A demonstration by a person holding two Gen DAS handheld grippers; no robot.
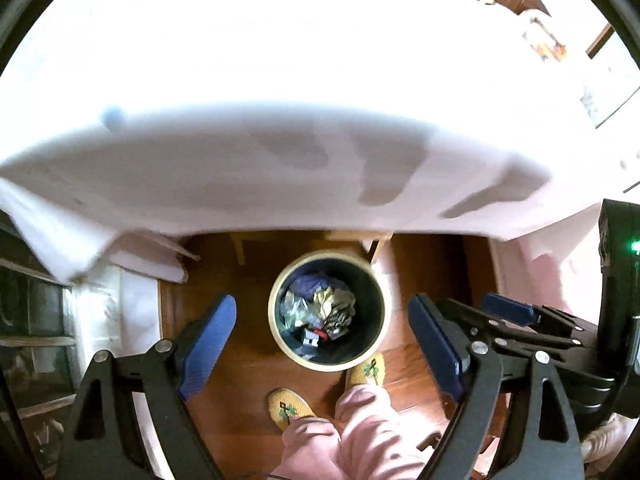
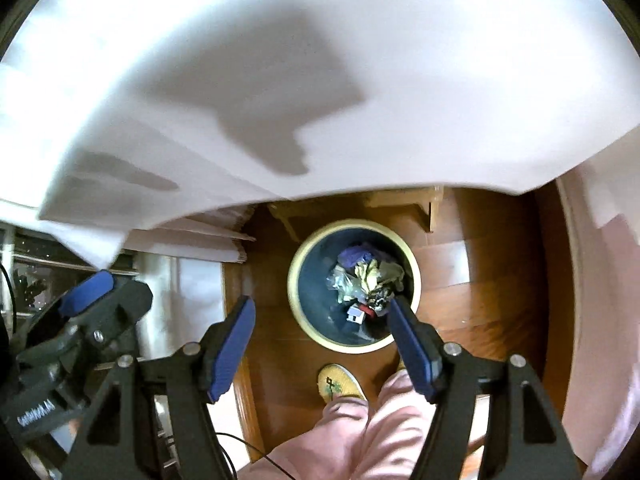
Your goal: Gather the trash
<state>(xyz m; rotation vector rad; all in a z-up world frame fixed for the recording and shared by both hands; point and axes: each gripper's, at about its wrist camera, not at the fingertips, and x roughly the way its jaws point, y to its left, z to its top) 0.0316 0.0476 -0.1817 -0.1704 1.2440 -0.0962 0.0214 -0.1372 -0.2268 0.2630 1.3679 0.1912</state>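
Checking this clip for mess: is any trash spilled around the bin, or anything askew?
Nothing stands out. The bin stands upright on the wooden floor, crumpled trash inside it, none visible beside it. The left gripper and right gripper hang open and empty above.

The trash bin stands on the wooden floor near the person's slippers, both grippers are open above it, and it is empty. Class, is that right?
Not quite: the trash bin is not empty. The left wrist view shows crumpled trash inside. The left gripper and right gripper are indeed open.
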